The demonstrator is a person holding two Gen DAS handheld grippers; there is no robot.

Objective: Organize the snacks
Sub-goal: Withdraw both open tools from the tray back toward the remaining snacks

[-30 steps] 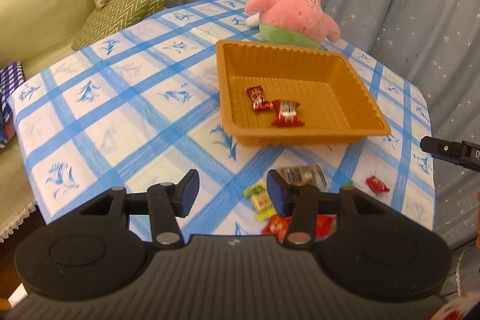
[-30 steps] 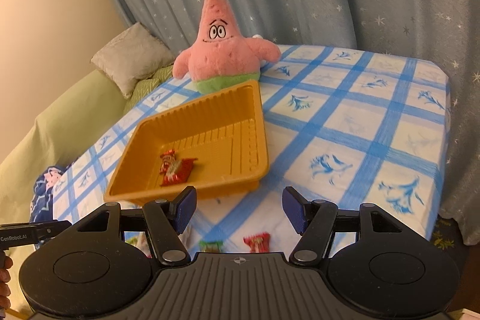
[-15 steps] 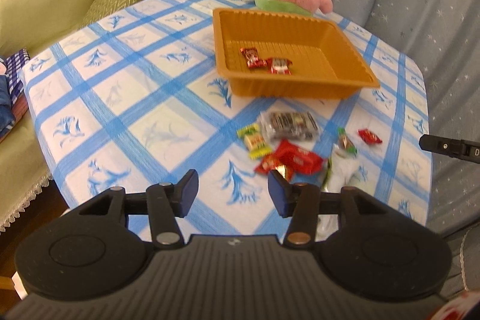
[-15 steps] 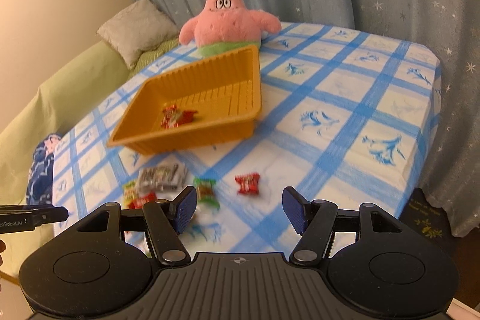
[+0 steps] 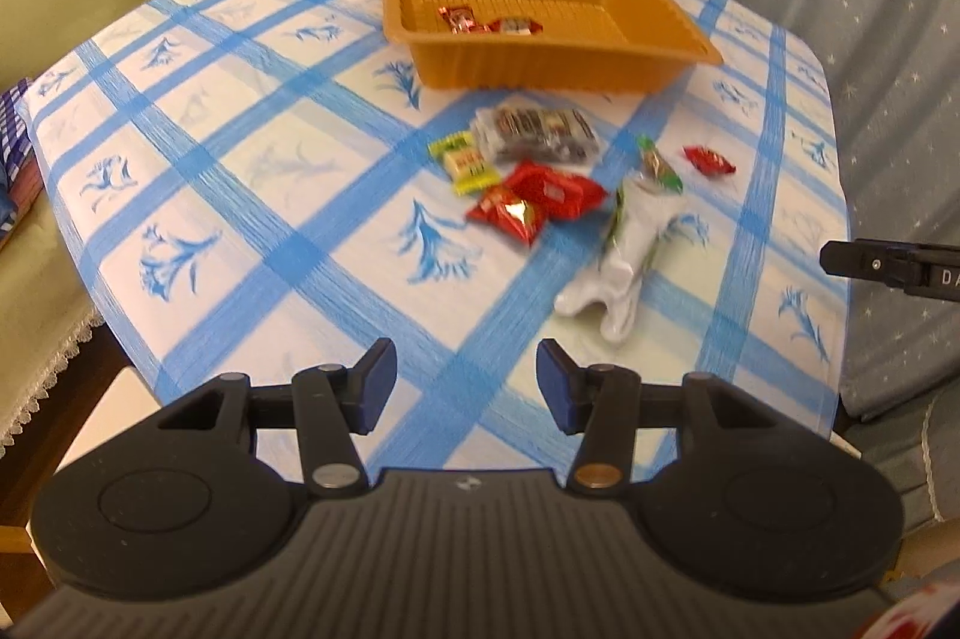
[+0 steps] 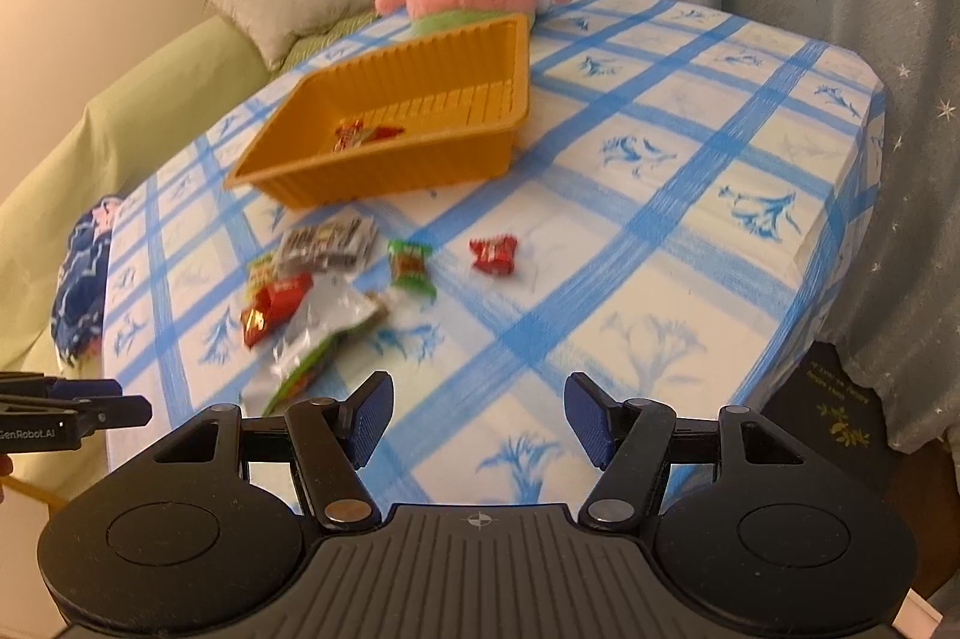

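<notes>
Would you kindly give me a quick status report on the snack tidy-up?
Both tongs, left and right, open, empty. Two wrappers in orange tray; loose snacks on the tablecloth before it. Nothing in the way.

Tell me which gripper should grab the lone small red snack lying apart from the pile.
Right, probably. In the right wrist view the small red snack lies nearly straight ahead of the open right gripper. In the left wrist view, the same snack sits far right of the left gripper, beyond the white packet.

Left gripper jaws apart, seemingly empty; right gripper likewise.
</notes>
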